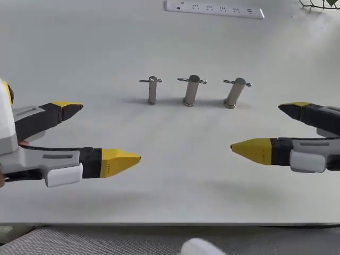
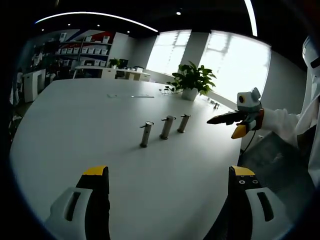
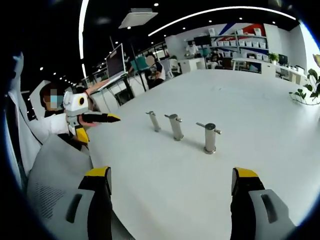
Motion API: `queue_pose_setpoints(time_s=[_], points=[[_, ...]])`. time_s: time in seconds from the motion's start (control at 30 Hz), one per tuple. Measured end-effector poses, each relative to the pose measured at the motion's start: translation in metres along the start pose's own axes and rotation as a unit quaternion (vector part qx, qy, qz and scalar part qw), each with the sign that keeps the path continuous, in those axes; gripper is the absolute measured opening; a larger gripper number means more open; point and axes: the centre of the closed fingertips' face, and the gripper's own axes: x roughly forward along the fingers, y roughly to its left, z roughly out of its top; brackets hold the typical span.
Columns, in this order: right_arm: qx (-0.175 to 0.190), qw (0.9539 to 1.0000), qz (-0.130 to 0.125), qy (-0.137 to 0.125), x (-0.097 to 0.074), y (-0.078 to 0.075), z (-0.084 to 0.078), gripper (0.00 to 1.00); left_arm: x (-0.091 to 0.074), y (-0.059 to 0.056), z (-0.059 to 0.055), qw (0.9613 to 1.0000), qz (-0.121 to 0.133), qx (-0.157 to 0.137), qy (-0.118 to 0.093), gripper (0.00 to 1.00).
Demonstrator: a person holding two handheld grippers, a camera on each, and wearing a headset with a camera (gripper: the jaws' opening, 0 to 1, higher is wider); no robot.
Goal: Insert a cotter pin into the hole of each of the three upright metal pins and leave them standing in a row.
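A: How far along is it?

B: Done, I'd judge. Three pins (image 1: 191,91) stand in a row on the table (image 1: 175,175) toward 12 o'clock, each with a cotter pin (image 1: 192,80) through its top.

A: And the grippers?

B: The left gripper (image 1: 110,132) hovers at 8 o'clock and the right gripper (image 1: 256,127) at 4 o'clock, both well apart from the row, tips aimed inward. The jaws of each stand apart, holding nothing.
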Motion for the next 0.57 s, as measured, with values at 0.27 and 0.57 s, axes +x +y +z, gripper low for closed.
queue_pose_setpoints(time_s=[0.27,0.57], points=[[0.022,0.9996,-0.003,0.017,-0.001,0.0,-0.014,0.98,0.0,0.004,-0.006,0.9998,0.009,-0.016,0.007,0.99],[0.038,0.999,-0.007,0.025,-0.004,0.0,-0.02,0.98,0.004,0.001,-0.013,0.9995,0.008,-0.023,0.022,0.99]])
